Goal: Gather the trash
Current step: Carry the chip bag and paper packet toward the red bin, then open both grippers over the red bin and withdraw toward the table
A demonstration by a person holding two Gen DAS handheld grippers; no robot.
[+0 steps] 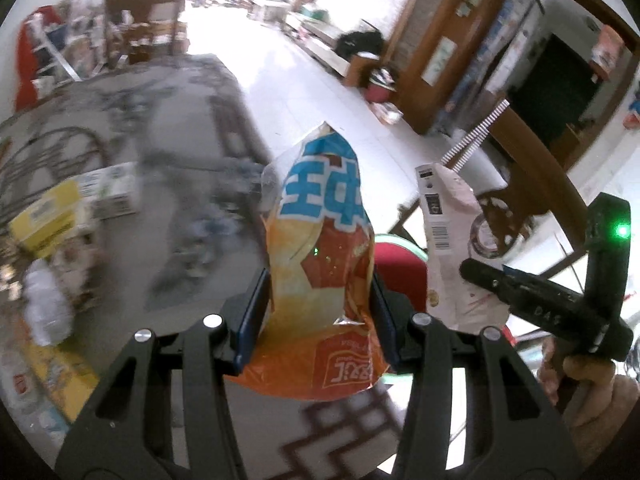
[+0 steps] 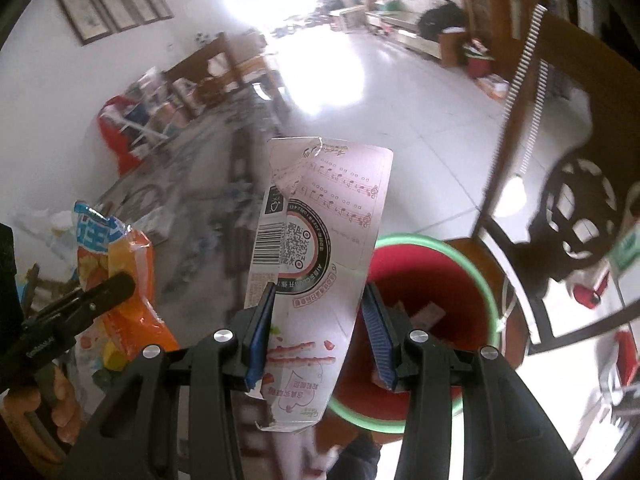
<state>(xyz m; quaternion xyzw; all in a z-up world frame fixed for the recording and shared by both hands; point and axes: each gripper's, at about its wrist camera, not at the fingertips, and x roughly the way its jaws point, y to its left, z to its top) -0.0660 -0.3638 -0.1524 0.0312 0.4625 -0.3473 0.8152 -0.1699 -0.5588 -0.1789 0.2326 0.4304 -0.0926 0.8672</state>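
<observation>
My left gripper (image 1: 318,312) is shut on an orange snack bag with blue lettering (image 1: 320,240), held upright above the table edge. My right gripper (image 2: 320,328) is shut on a flattened pale pink carton with a barcode and QR code (image 2: 316,240), held just left of and above a red bin with a green rim (image 2: 436,280). Each view shows the other gripper's item: the pink carton (image 1: 444,236) to the right in the left wrist view, the orange bag (image 2: 120,280) to the left in the right wrist view. The bin (image 1: 396,264) peeks out behind the bag.
A grey patterned tabletop (image 1: 168,184) holds a yellow box (image 1: 48,216), a white carton (image 1: 112,192) and a crumpled plastic bottle (image 1: 48,308). A dark wooden chair (image 2: 560,168) stands right of the bin. Scraps lie inside the bin. White tile floor (image 2: 400,92) stretches beyond.
</observation>
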